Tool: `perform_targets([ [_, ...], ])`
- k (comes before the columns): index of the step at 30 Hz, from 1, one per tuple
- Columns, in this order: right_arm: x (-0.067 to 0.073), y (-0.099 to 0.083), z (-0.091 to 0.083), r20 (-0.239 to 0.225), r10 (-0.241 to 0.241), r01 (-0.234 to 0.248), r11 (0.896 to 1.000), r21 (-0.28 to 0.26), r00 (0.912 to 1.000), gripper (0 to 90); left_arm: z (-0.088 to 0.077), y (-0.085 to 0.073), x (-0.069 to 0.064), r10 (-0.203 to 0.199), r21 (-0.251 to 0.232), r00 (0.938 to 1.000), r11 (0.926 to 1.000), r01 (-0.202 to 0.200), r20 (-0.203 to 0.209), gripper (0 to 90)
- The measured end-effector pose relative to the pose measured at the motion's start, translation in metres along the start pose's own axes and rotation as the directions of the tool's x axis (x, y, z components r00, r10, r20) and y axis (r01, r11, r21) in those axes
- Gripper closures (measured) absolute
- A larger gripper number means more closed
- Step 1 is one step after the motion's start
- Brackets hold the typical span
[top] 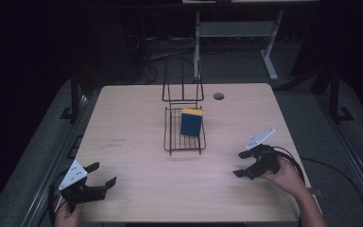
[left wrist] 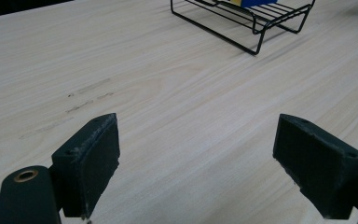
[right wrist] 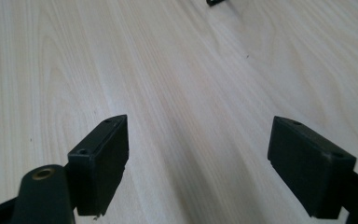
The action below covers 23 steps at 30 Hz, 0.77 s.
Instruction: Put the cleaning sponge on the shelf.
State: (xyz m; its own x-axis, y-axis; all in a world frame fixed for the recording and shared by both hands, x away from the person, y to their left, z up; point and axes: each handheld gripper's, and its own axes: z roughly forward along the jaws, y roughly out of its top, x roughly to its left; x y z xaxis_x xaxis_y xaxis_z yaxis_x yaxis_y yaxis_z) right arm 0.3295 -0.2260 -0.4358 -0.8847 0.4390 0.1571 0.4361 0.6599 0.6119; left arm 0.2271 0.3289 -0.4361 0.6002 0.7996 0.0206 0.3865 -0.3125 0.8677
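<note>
Both grippers wide open and empty: left gripper (top: 99, 182) low at 7 o'clock on the table (top: 132, 189), right gripper (top: 242, 164) at 4 o'clock, nothing between the jaws of either. Blue and yellow sponge (top: 191, 123) standing up on its edge inside the black wire rack (top: 184, 142), near the middle of the table, toward 12 o'clock from both hands and well apart from them. Probably a reach for the sponge next. Best done slowly, with the nearer right gripper coming in over the low front rim of the rack, jaws kept wide, one on each flat side of the sponge, then a soft squeeze so as not to tip the rack. Light wood tabletop, smooth, with a few faint dark scuffs (left wrist: 86, 95) on the left half and a small round hole (top: 219, 96) at 1 o'clock. Dark room all around, grey floor, a white desk frame (top: 269, 52) far back at 12 o'clock.
</note>
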Motion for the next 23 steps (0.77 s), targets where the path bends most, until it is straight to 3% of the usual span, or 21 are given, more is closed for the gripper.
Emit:
perform_targets([
  [15, 0.016, -0.014, -0.002, 0.001, -0.008, 0.008, 1.0, -0.007, 1.0, 19.9, 0.001, 0.0, -0.001, 0.001, 0.004, 1.0, 1.0, -0.001, 0.002, 14.1],
  [23, 0.024, -0.027, -0.003, 0.023, -0.001, 0.002, 0.999, -0.042, 0.9997, 20.0, 0.001, 0.0, -0.001, 0.003, 0.0, 1.0, 1.0, -0.003, 0.001, 14.1],
])
